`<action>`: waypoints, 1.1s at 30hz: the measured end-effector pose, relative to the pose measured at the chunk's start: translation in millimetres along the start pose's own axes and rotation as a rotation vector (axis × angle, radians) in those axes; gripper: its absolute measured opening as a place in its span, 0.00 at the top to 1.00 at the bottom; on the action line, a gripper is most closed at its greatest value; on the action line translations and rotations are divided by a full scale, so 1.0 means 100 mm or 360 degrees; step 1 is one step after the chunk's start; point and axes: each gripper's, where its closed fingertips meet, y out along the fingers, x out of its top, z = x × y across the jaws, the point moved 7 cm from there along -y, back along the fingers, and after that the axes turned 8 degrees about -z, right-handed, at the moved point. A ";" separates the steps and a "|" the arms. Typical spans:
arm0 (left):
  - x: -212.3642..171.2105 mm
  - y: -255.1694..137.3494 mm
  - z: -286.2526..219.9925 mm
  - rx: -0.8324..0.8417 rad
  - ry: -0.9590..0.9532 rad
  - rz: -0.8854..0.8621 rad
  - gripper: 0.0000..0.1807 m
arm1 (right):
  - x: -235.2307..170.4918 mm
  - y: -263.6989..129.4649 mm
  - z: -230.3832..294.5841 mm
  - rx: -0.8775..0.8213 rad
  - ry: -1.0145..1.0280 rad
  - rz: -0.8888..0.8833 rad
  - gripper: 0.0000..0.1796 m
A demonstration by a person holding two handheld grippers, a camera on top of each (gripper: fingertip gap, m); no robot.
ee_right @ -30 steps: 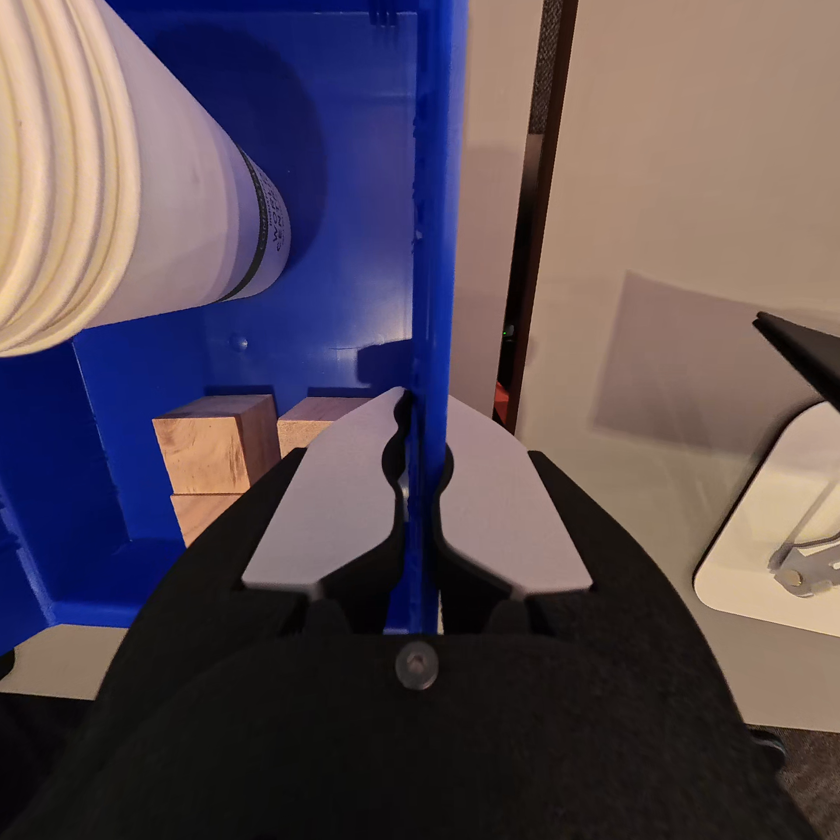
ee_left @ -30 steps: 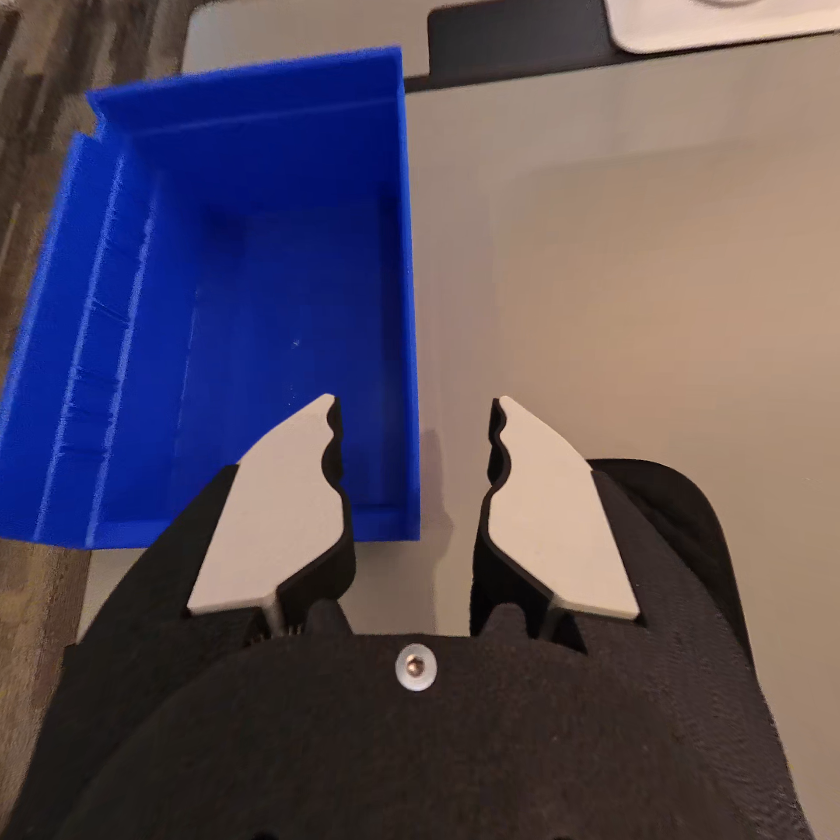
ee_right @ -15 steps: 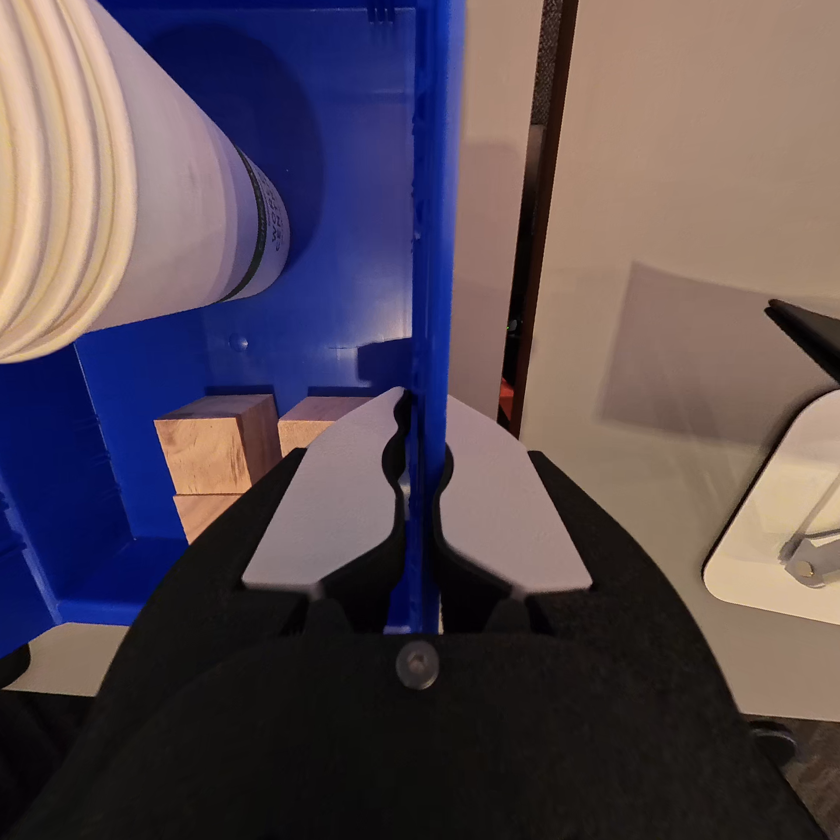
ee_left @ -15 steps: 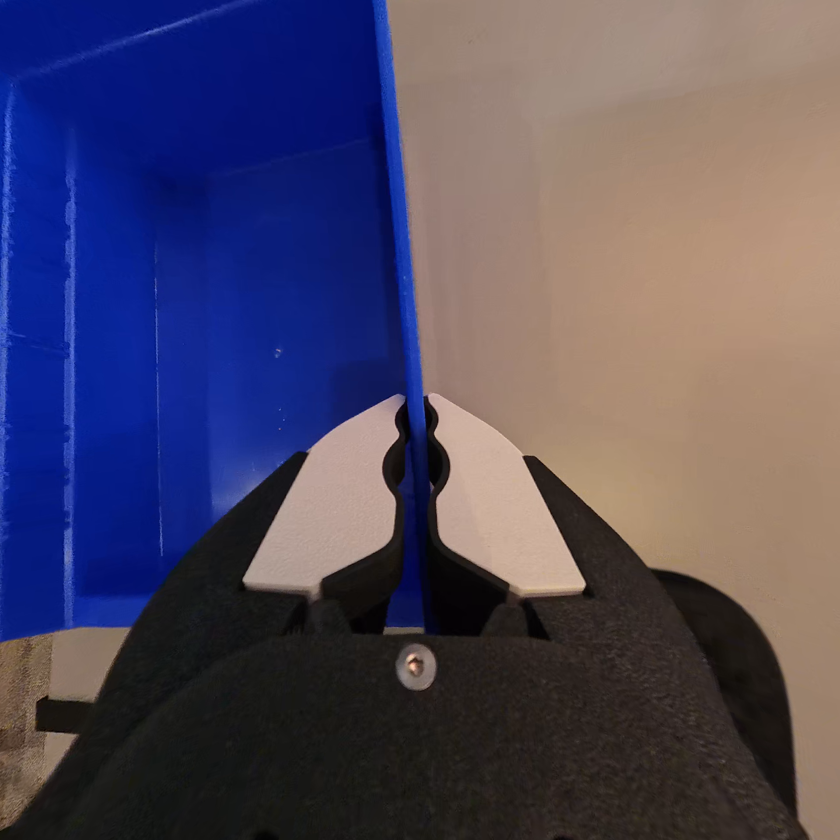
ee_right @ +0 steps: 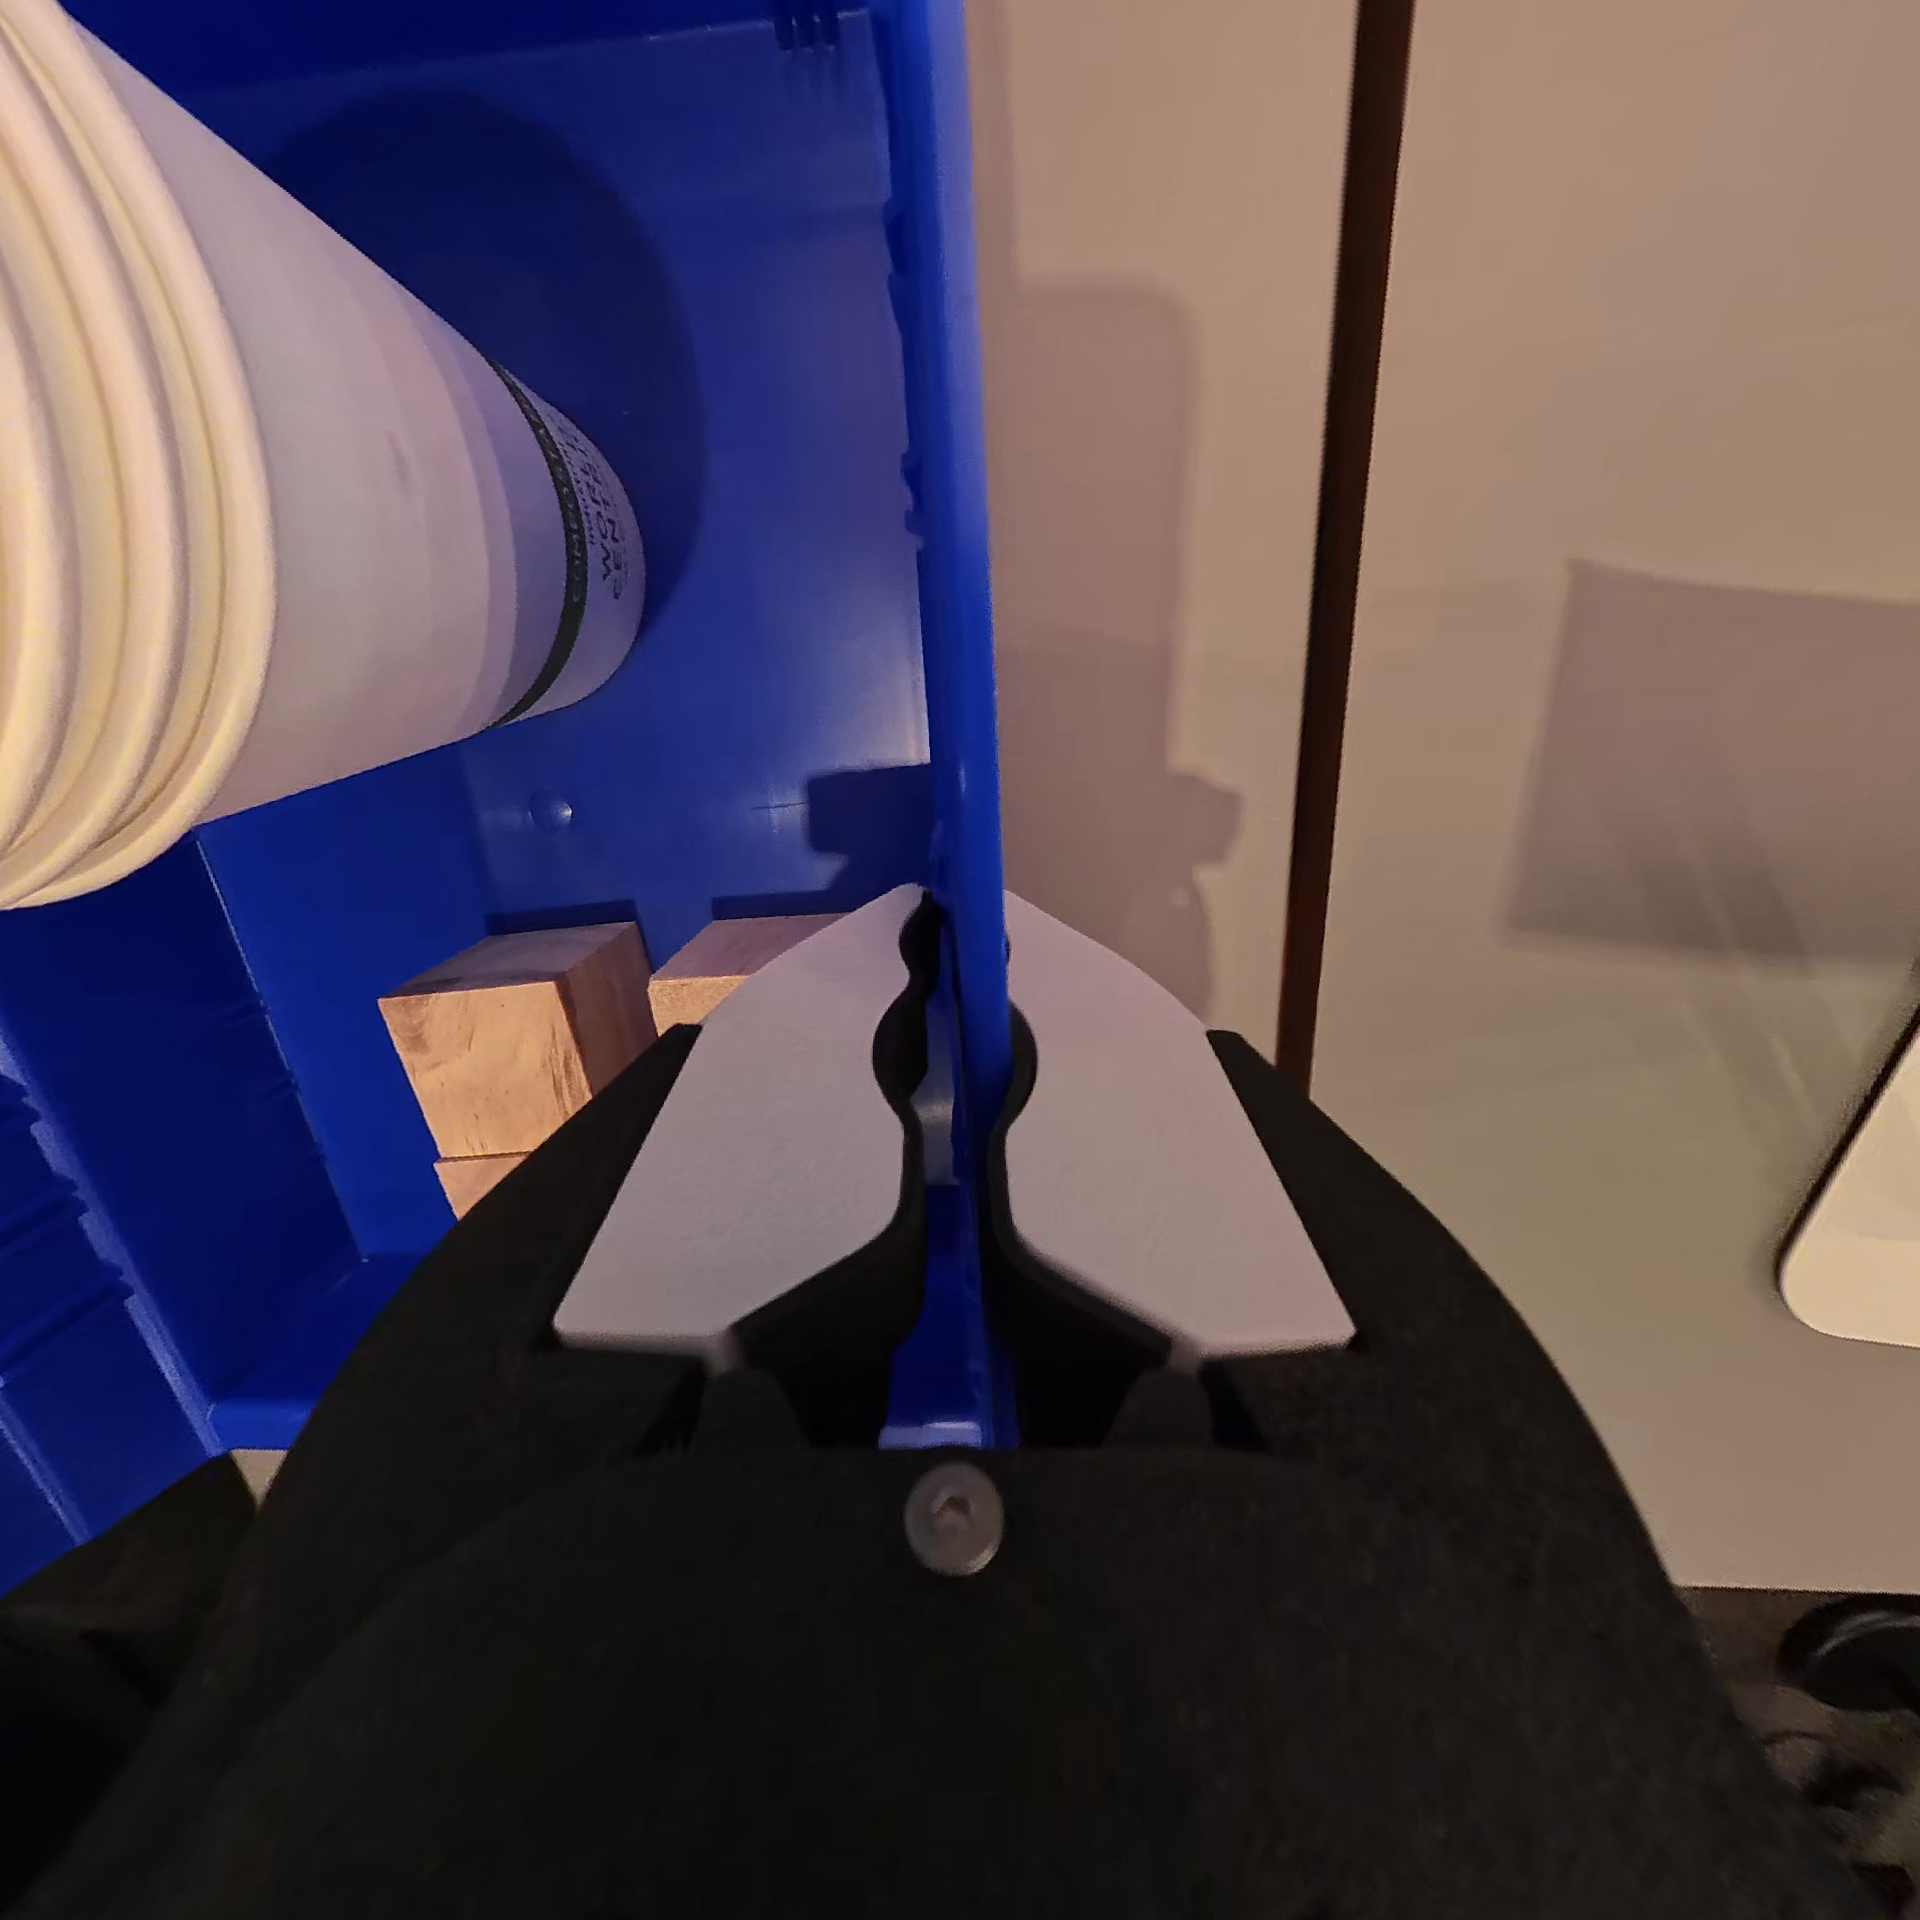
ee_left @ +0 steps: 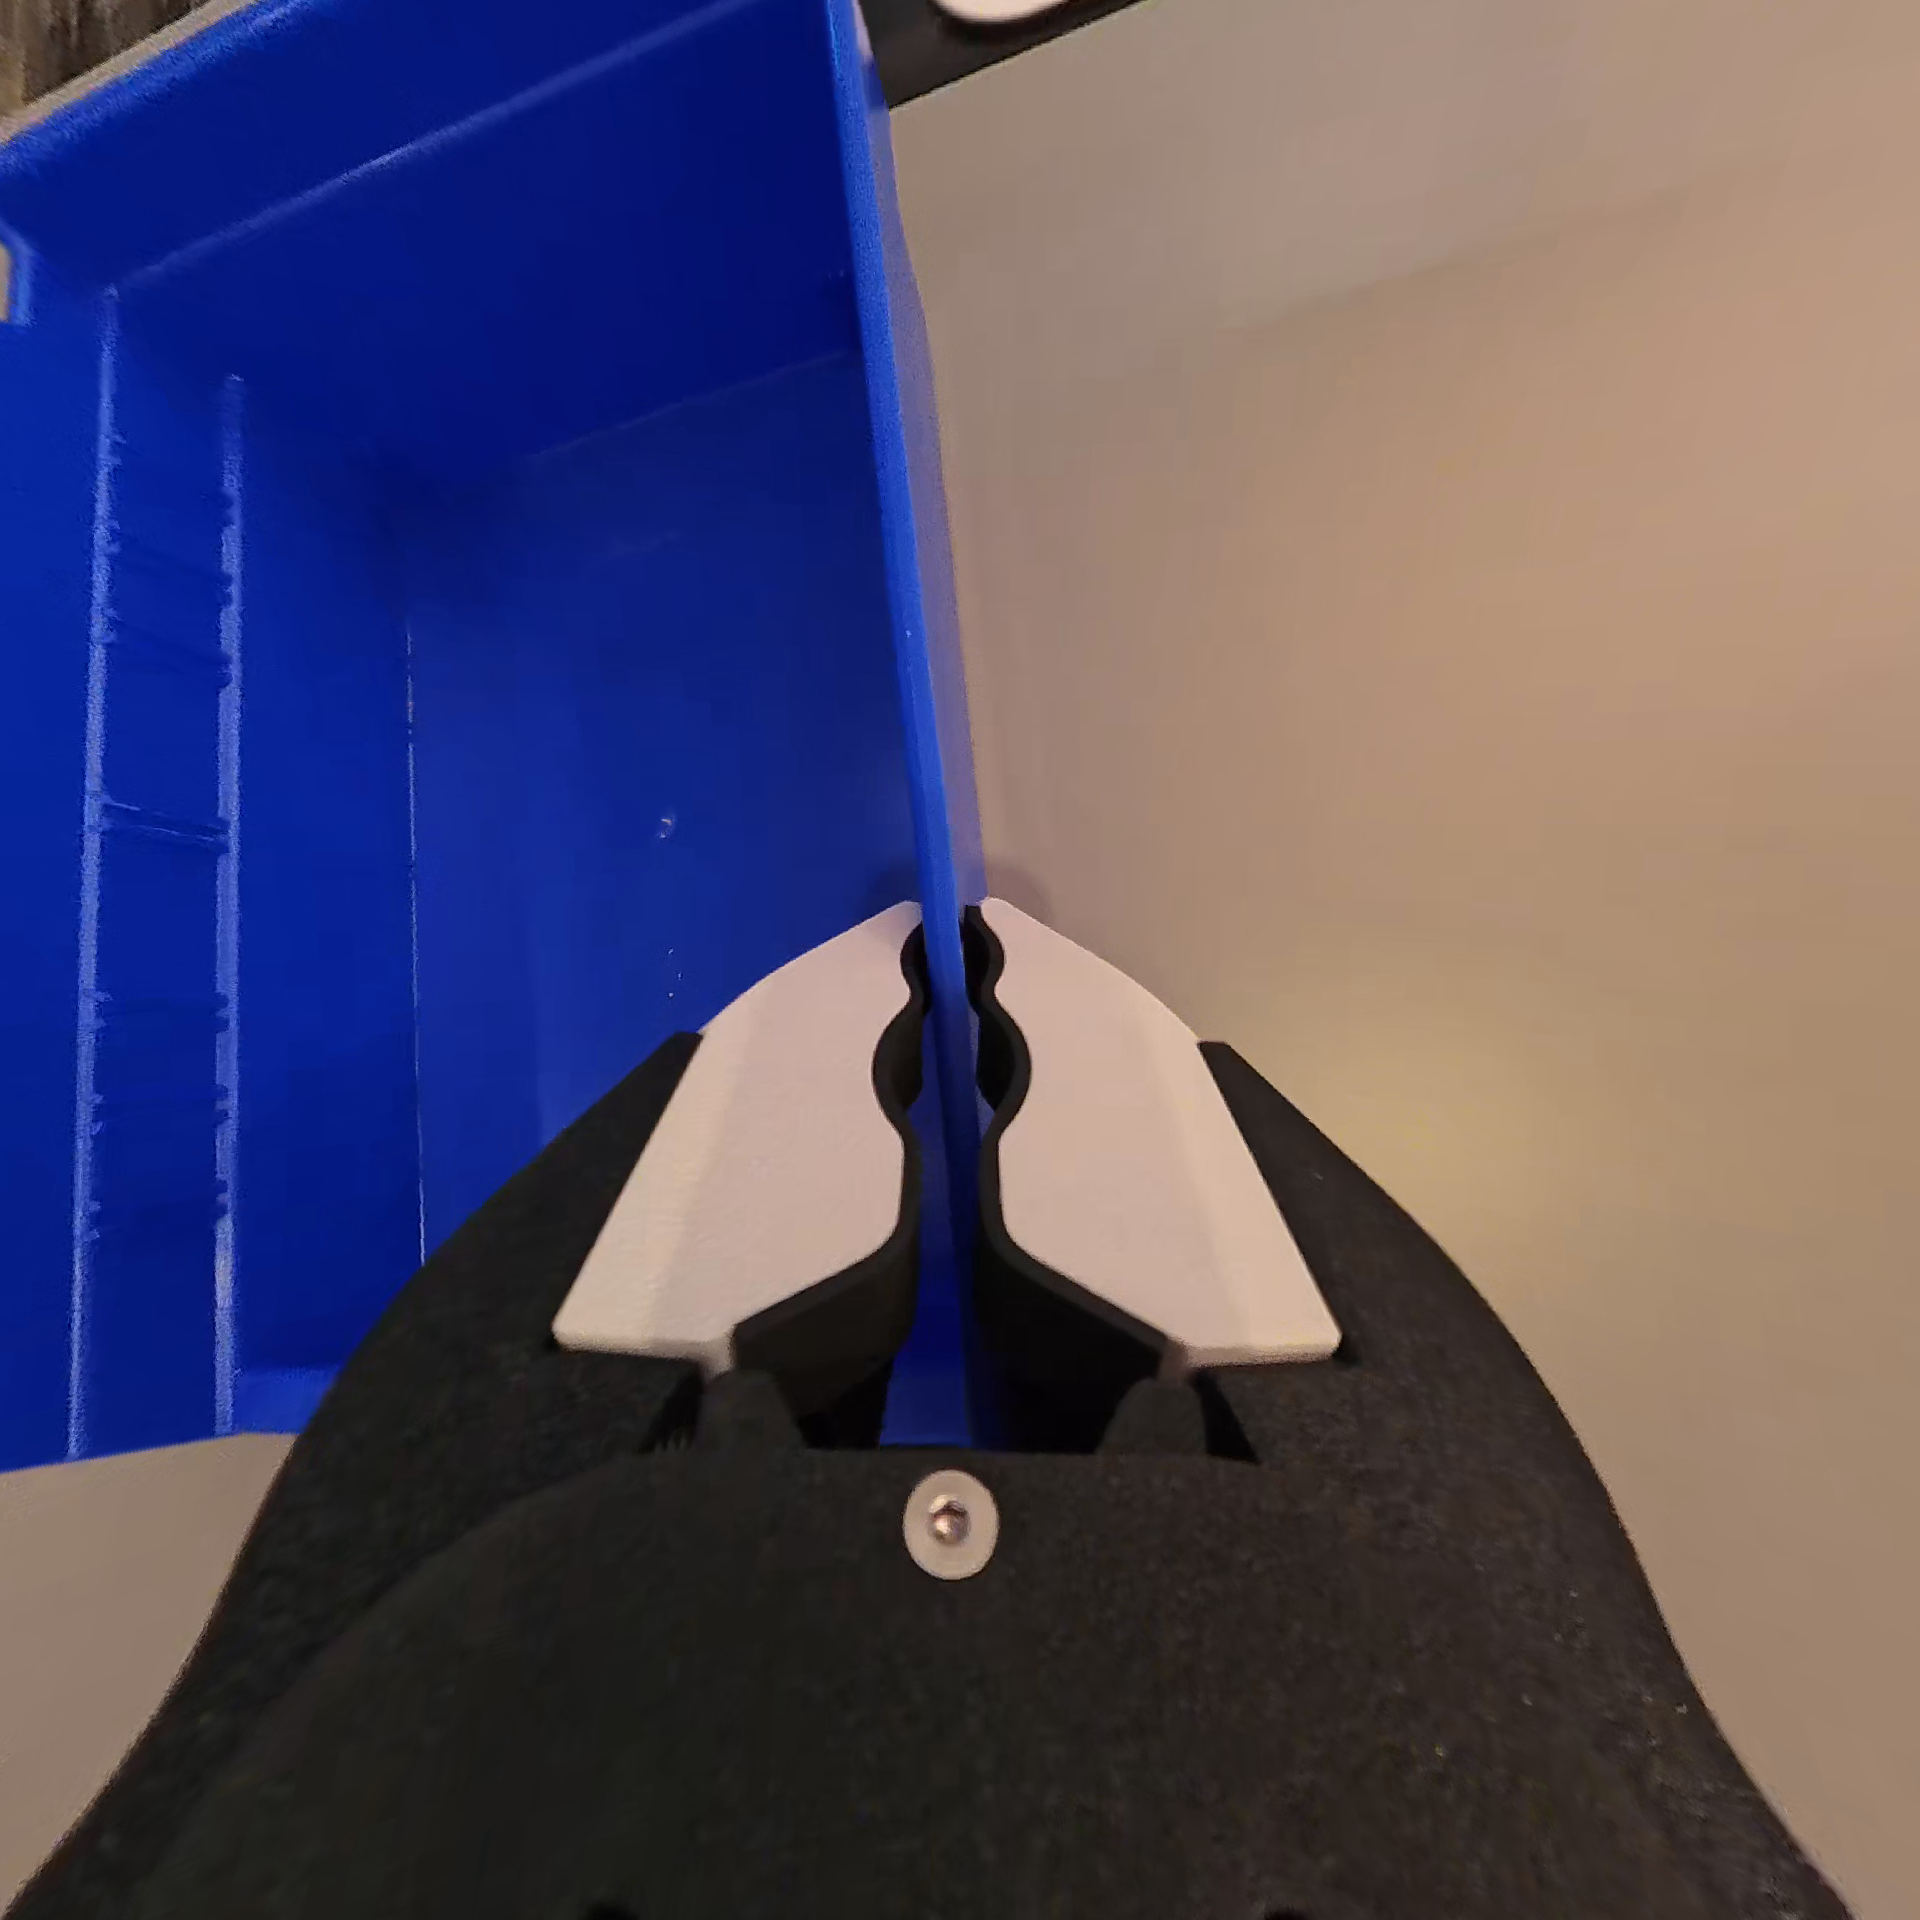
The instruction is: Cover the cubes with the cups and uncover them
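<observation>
Blue bin on grey table; white base near.

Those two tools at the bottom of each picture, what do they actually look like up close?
Both look alike. The left tool and the right tool each have a broad, rough-textured black body with one small round screw in the middle. Two flat, pale grey fingers taper to points, edged inside with wavy black pads. No cables, markings or sleeves show.

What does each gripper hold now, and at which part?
The left gripper grips an empty blue bin by its side wall. The right gripper grips the blue bin with cups and cubes, also by its side wall.
</observation>
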 end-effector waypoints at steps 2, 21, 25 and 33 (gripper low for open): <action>0.03 -0.04 -0.19 -0.0009 0.0056 -0.0007 0.97 | 0.01 0.01 0.06 0.0010 0.0013 -0.0004 0.97; 0.21 -0.36 -1.72 -0.0299 0.0463 -0.0122 0.81 | 0.06 0.05 0.47 -0.0008 0.0034 0.0026 0.97; 0.28 -0.36 -1.89 -0.0388 0.0441 -0.0143 0.77 | 0.07 0.06 0.53 -0.0012 0.0037 0.0039 0.97; 0.38 -0.58 -1.73 -0.0532 0.0259 -0.0377 0.71 | 0.07 0.08 0.51 0.0053 0.0062 0.0041 0.97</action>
